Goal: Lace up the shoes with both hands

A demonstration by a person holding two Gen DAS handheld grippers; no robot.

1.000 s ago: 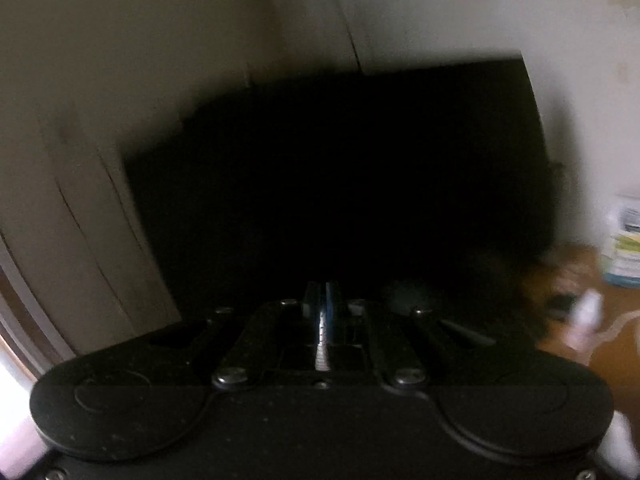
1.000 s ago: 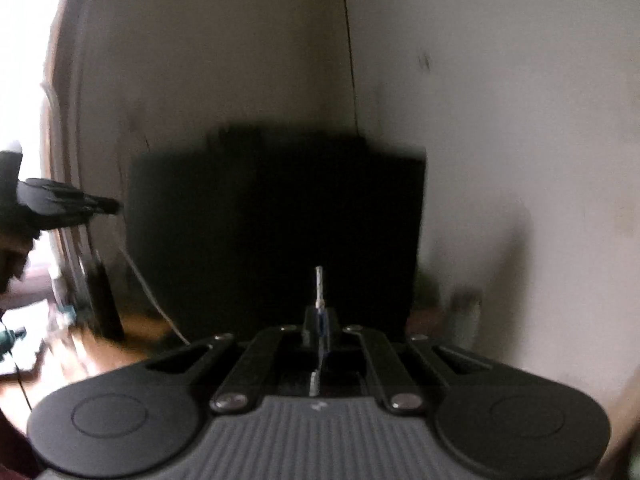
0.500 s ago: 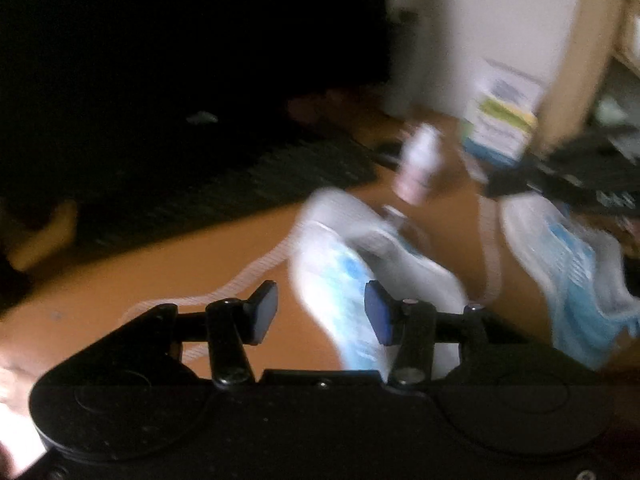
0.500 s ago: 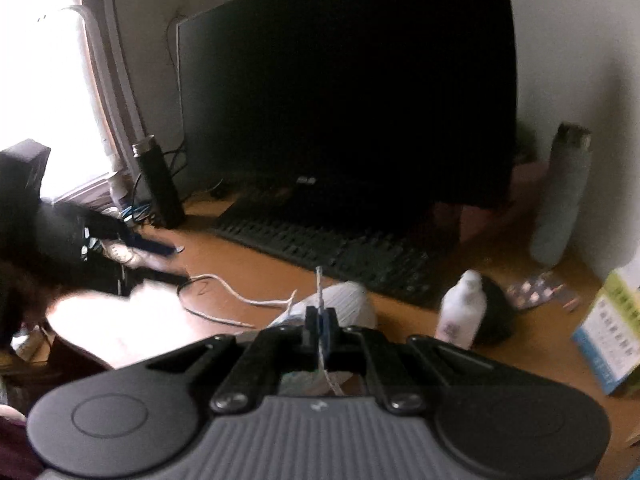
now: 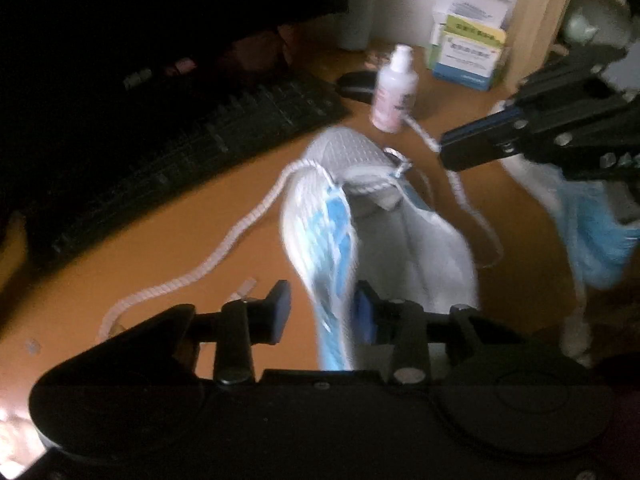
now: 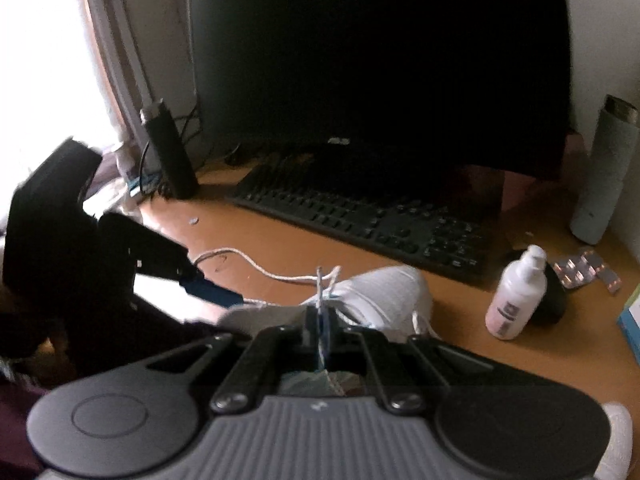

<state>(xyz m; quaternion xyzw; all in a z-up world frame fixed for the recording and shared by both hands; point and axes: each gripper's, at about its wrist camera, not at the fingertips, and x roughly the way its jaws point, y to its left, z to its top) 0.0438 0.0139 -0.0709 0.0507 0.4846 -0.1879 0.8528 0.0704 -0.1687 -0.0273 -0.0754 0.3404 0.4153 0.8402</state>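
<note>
A white and blue sneaker (image 5: 376, 216) lies on the orange desk, toe toward the keyboard. My left gripper (image 5: 322, 312) hangs over its heel end with the shoe's blue-striped side wall between the pads; the jaws are closing, and a gap still shows at the left pad. My right gripper (image 6: 322, 320) is shut on the white lace (image 6: 320, 280), whose tip pokes up past the fingers. In the left wrist view the right gripper (image 5: 444, 152) comes in from the right beside the shoe's eyelets. The lace's other end (image 5: 208, 268) trails left across the desk.
A black keyboard (image 6: 360, 220) and dark monitor (image 6: 380, 60) stand behind the shoe. A white pump bottle (image 6: 516, 304), grey flask (image 6: 604, 176), blister packs (image 6: 588, 268) and carton (image 5: 468, 52) sit at the right. A second blue shoe (image 5: 596, 240) lies farther right.
Both views swung down from the monitor and wall to the desk. The left jaws went from shut to open, then narrowed around the shoe's side. The right stays shut on the lace.
</note>
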